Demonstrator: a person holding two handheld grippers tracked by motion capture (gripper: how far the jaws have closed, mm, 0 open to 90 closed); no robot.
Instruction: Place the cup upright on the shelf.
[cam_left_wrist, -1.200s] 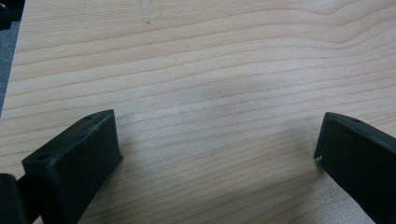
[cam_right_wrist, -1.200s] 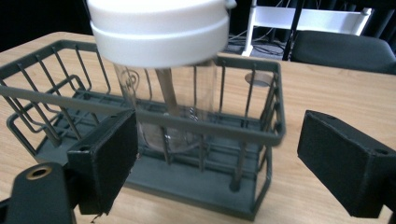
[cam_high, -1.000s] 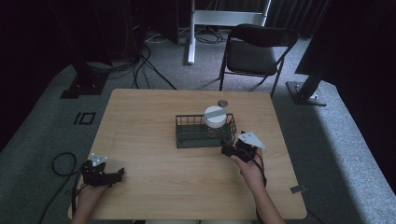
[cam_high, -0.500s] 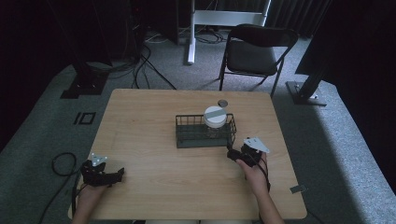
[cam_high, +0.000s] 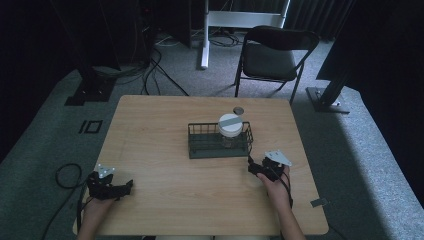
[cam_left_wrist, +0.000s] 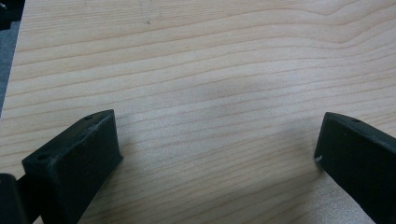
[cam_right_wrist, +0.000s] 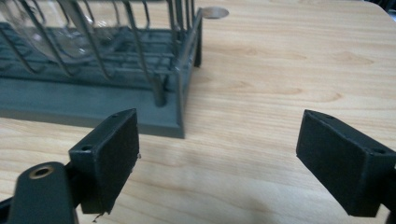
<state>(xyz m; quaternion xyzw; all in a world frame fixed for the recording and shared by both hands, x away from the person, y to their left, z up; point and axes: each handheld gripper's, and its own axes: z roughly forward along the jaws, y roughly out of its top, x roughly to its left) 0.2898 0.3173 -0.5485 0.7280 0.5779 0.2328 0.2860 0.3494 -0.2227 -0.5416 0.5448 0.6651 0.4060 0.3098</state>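
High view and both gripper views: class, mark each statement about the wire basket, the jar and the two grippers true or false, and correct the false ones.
1. The jar stands inside the wire basket. True.
2. The right gripper grips the jar. False: its jaws are open and empty, just short of the basket.
3. The left gripper is open over bare table. True.
4. The basket sits on the folding chair. False: it sits on the table.
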